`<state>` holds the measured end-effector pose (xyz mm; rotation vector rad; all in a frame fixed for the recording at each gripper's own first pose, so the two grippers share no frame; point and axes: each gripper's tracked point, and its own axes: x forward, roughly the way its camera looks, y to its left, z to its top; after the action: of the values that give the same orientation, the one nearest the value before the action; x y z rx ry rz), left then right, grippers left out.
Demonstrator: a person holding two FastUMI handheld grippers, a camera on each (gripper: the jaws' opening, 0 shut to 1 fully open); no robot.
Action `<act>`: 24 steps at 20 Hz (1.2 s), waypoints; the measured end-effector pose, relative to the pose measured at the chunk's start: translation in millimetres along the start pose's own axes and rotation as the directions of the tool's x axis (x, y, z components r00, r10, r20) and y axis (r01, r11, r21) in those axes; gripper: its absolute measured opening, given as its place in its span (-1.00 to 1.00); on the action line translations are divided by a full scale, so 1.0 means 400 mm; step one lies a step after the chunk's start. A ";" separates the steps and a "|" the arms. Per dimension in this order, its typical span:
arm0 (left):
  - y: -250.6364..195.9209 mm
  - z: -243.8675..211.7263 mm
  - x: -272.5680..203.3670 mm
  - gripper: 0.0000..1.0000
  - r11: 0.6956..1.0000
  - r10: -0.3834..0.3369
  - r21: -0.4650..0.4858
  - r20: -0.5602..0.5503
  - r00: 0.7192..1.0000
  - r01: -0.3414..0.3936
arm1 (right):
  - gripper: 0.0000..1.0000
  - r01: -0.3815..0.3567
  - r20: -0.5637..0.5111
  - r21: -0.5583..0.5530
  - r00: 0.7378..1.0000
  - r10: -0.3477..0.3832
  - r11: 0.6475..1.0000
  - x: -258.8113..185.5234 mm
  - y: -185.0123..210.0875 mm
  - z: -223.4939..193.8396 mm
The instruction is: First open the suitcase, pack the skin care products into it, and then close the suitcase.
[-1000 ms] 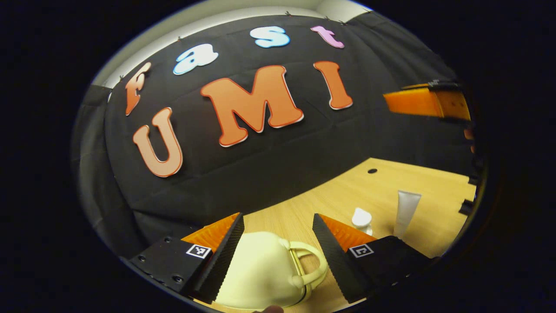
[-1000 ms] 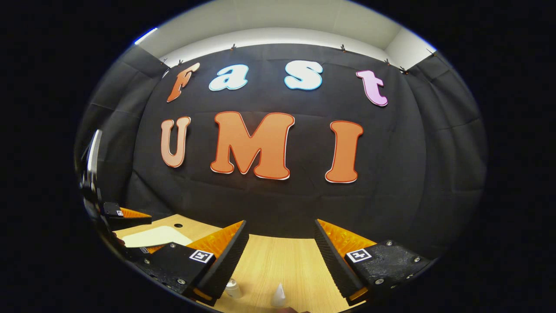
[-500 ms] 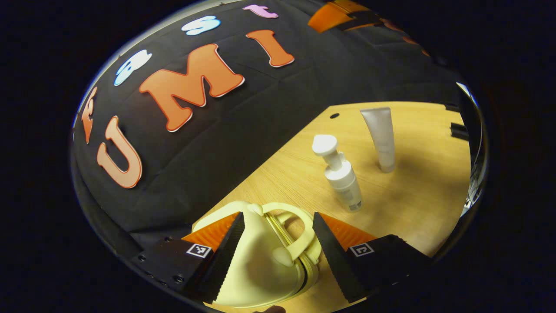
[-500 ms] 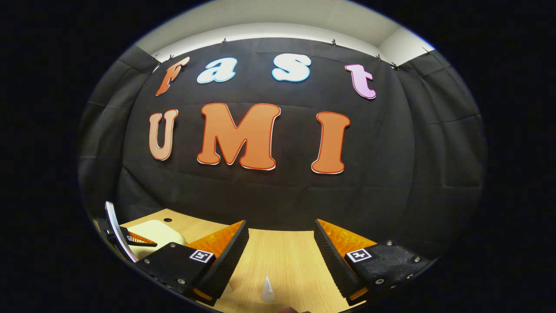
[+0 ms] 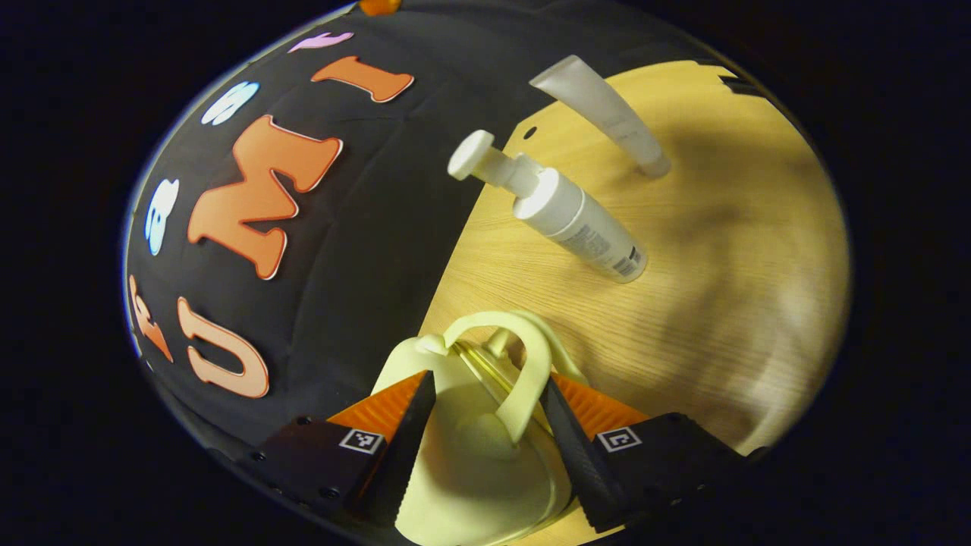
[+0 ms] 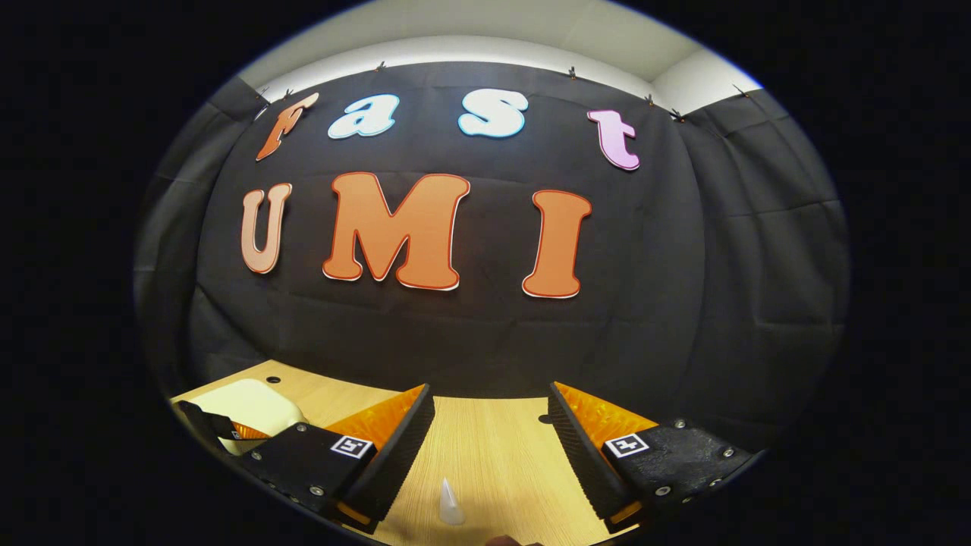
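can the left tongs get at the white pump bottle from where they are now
Probably not yet: the left tongs have the pale yellow plastic suitcase and its handle between their fingers, in the way. The white pump bottle stands beyond on the wooden table.

Left gripper [image 5: 482, 425] fingers apparently spread apart; right gripper [image 6: 491, 432] fingers wide.

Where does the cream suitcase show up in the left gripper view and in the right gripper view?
Left gripper view: the suitcase sits at bottom centre, between that gripper's own fingers, its handle up toward the wooden table.
Right gripper view: the suitcase is at lower left, on the table, behind the other gripper's orange finger.
Shared landmark: the small dark hole in the table.
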<state>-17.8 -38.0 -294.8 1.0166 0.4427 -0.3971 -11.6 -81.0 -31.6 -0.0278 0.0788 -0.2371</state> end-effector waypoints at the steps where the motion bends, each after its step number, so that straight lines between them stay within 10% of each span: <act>1: -0.007 0.000 0.016 0.51 1.000 -0.011 0.011 -0.006 1.000 0.011 | 0.91 0.004 0.002 -0.001 1.000 -0.004 1.000 -0.002 -0.001 -0.002; 7: 0.026 0.025 -0.035 -0.85 0.998 0.020 -0.066 0.041 0.999 -0.018 | 0.91 0.003 -0.004 -0.008 1.000 -0.003 1.000 -0.007 0.010 -0.009; 14: 0.222 0.010 -0.097 -0.88 0.928 0.145 -0.354 0.051 0.988 -0.118 | 0.91 -0.027 -0.029 0.010 0.999 0.027 1.000 0.007 0.069 -0.014; 24: 0.414 -0.136 -0.148 -0.86 0.664 0.246 -0.725 -0.018 0.969 -0.182 | 0.91 -0.082 -0.036 -0.022 0.996 0.081 0.996 0.007 0.196 0.004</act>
<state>7.8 94.3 -169.0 0.2566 0.3499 -0.0217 9.6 -5.5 -33.0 -0.0434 0.1175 -0.1551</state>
